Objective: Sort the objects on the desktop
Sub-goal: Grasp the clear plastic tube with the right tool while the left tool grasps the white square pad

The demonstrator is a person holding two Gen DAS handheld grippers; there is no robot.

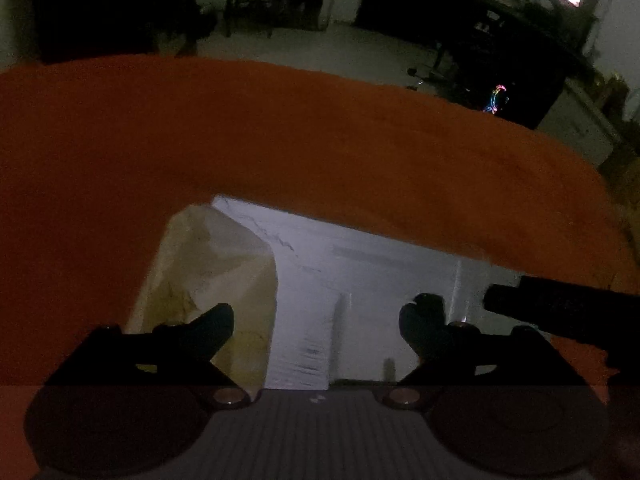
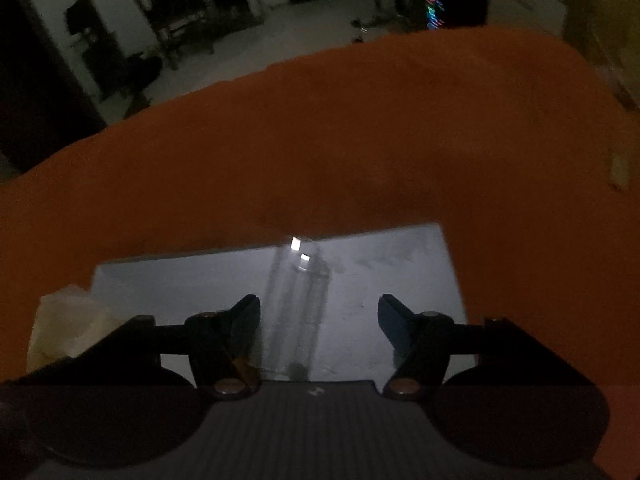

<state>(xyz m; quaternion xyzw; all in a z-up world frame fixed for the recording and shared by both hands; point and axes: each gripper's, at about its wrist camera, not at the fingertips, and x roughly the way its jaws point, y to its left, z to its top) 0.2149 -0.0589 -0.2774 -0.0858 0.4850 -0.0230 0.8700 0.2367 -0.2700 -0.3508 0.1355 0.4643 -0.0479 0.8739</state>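
Both my grippers are spread, holding nothing — the left gripper point(image 1: 316, 320) and right gripper point(image 2: 319, 314) hover over a white tray point(image 2: 380, 280) on the orange counter point(image 2: 320, 140), a crumpled wrapper point(image 1: 208, 264) just beside the tray.

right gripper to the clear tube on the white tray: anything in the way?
Nothing visible. The right gripper is open, and the clear tube lies on the white tray lengthwise between the fingers. The crumpled yellowish bag sits off the tray's left edge.
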